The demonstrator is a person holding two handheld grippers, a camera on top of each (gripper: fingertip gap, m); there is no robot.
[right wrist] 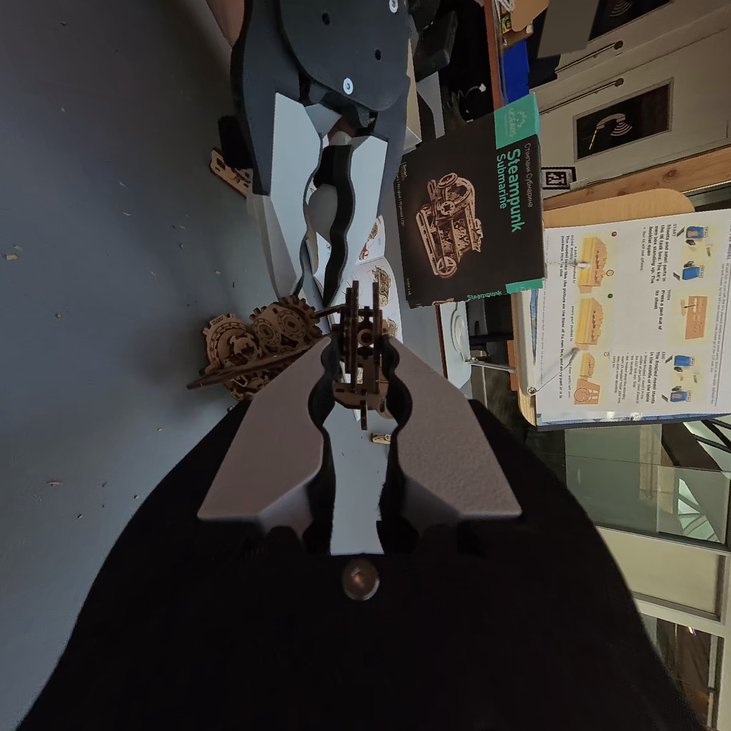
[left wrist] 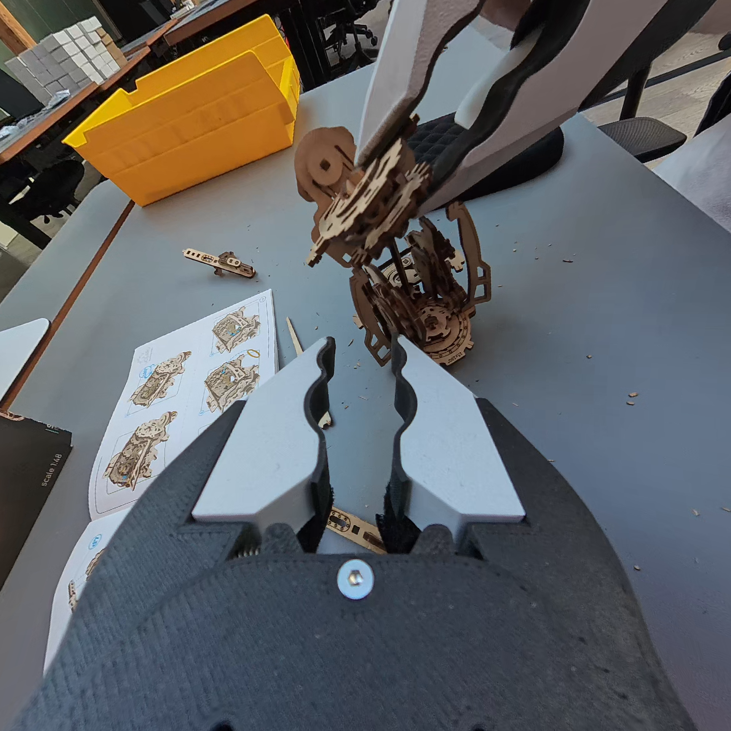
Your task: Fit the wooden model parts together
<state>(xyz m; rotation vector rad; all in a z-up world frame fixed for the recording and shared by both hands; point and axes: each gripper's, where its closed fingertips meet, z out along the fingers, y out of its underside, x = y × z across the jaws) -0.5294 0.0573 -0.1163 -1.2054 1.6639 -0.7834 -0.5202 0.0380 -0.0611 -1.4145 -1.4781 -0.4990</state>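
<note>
My right gripper (right wrist: 360, 348) is shut on a small wooden gear sub-assembly (right wrist: 362, 356). In the left wrist view this gripper (left wrist: 395, 178) comes in from the top and holds the sub-assembly (left wrist: 368, 209) tilted, close over the main wooden model (left wrist: 427, 312). The model stands on the grey table (left wrist: 593, 356) and also shows in the right wrist view (right wrist: 253, 348). I cannot tell whether the two parts touch. My left gripper (left wrist: 364, 348) is open and empty, just in front of the model's base. It also shows in the right wrist view (right wrist: 310, 294).
A yellow bin (left wrist: 190, 118) stands at the far left. A small wooden part (left wrist: 221, 263), a thin stick (left wrist: 294, 336) and a flat wooden strip (left wrist: 356, 530) lie loose. An instruction booklet (left wrist: 190, 395) and the black kit box (right wrist: 466, 221) lie left. Wood chips are scattered.
</note>
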